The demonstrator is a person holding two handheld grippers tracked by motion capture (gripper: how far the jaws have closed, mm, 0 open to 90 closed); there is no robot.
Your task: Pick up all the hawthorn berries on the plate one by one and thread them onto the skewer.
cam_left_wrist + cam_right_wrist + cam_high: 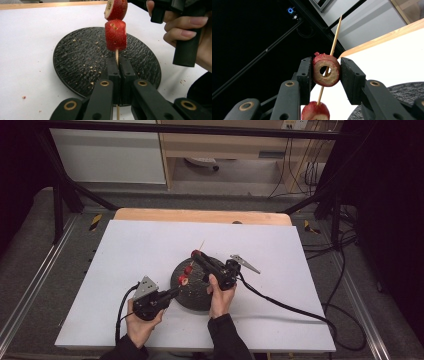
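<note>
Pinching the skewer (116,55) below 2 fruit pieces, left jaws shut; right jaws clamped around seemingly the top piece (326,73).

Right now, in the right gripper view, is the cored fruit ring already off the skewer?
No. The skewer runs through the hole of the cored fruit ring, which the right gripper clamps between its two black jaws.

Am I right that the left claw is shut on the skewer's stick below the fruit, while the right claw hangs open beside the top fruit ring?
Not quite. In the right gripper view the right claw is shut on the top fruit ring, which is threaded on the skewer. The left claw does clamp the stick below the fruit.
</note>
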